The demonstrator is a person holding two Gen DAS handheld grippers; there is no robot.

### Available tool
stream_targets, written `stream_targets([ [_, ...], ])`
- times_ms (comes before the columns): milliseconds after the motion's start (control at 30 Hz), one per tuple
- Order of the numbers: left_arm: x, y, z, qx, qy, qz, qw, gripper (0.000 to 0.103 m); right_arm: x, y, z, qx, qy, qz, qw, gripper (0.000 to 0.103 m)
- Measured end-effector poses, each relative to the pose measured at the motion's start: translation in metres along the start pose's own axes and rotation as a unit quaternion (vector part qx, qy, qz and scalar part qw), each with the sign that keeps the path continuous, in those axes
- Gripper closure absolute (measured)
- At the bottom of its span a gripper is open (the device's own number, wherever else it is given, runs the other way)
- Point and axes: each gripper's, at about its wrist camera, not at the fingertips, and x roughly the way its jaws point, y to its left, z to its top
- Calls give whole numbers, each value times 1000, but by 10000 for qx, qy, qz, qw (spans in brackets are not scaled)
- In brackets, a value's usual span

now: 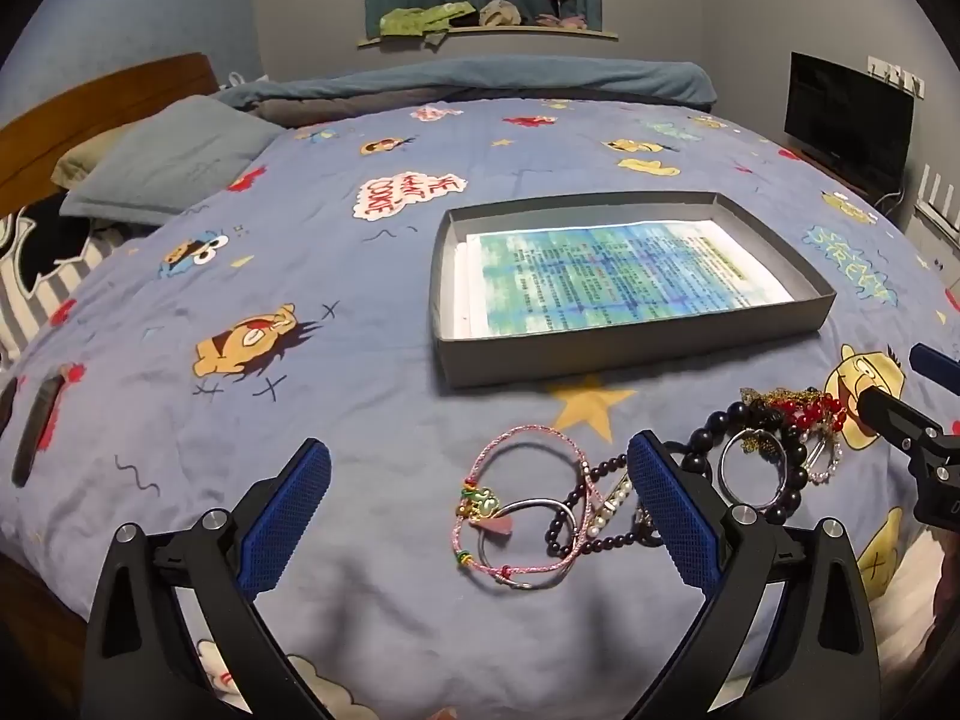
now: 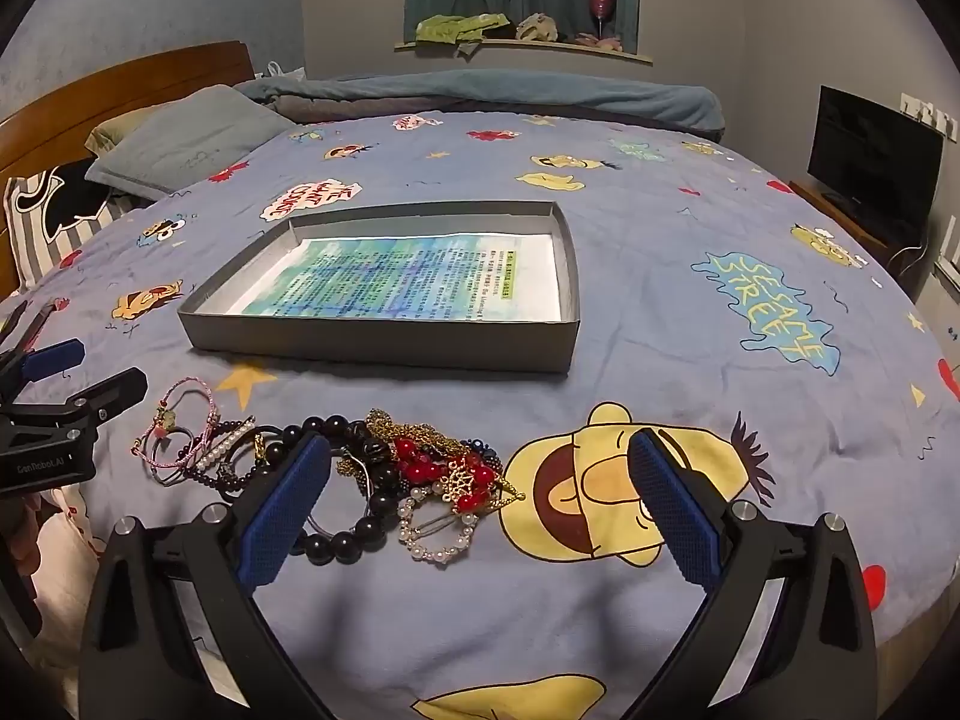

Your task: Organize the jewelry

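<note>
A tangle of jewelry lies on the blue cartoon bedspread, in front of a shallow grey tray (image 1: pixel 630 363) (image 2: pixel 384 351) lined with a printed sheet. In the left wrist view, a pink cord bracelet (image 1: pixel 528 429) and a silver bangle (image 1: pixel 531 503) lie between the fingers of my left gripper (image 1: pixel 480 450), which is open and holds nothing. In the right wrist view, a black bead bracelet (image 2: pixel 348 540), red beads (image 2: pixel 414 456), a gold chain (image 2: pixel 384 420) and a pearl bracelet (image 2: pixel 432 549) lie by the left finger of my right gripper (image 2: pixel 480 441), which is open and holds nothing.
Pillows (image 1: pixel 174 162) and a wooden headboard (image 2: pixel 120 90) are at the left. A folded blue blanket (image 1: pixel 480 81) runs along the bed's far side. A dark screen (image 2: pixel 870 162) stands at the right. A slim dark object (image 1: pixel 39 426) lies at the left edge.
</note>
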Motion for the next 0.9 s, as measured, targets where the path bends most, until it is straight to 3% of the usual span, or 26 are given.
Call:
stream_targets([
  [900, -1, -1, -2, 48, -15, 8, 10000, 5, -2, 1, 0, -9, -6, -11, 10000, 5],
])
